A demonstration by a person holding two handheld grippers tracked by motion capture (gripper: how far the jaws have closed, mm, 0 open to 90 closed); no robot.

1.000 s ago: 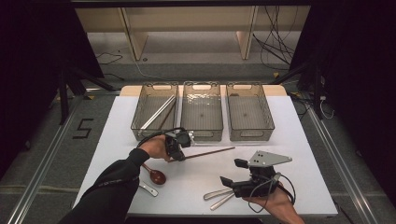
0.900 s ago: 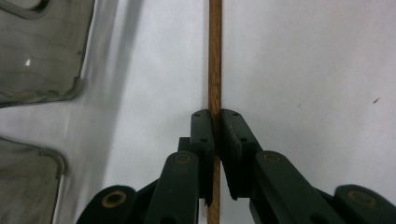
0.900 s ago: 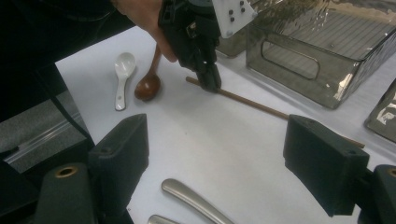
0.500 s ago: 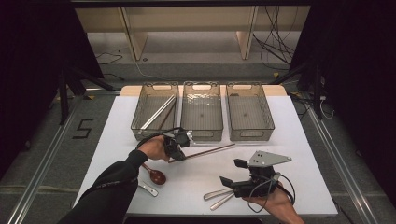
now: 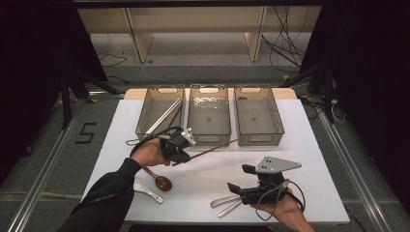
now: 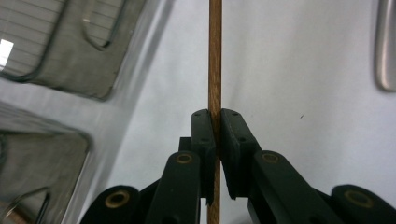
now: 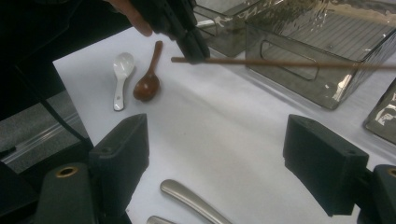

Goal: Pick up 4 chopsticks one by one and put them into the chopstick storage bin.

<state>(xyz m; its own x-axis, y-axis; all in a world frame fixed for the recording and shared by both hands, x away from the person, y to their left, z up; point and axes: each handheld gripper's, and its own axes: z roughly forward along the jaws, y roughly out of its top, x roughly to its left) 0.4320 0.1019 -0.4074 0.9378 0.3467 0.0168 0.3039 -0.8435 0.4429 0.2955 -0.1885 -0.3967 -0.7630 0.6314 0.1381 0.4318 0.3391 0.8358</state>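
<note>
Left gripper, centre-left of the high view, is clamped on the brown chopstick and has lifted it off the white surface since a second ago. Likely bound for left bin. Right gripper, lower right, gapes empty.

White table, grey floor marked "5", wooden shelf legs, loose cables, dark surroundings
</note>
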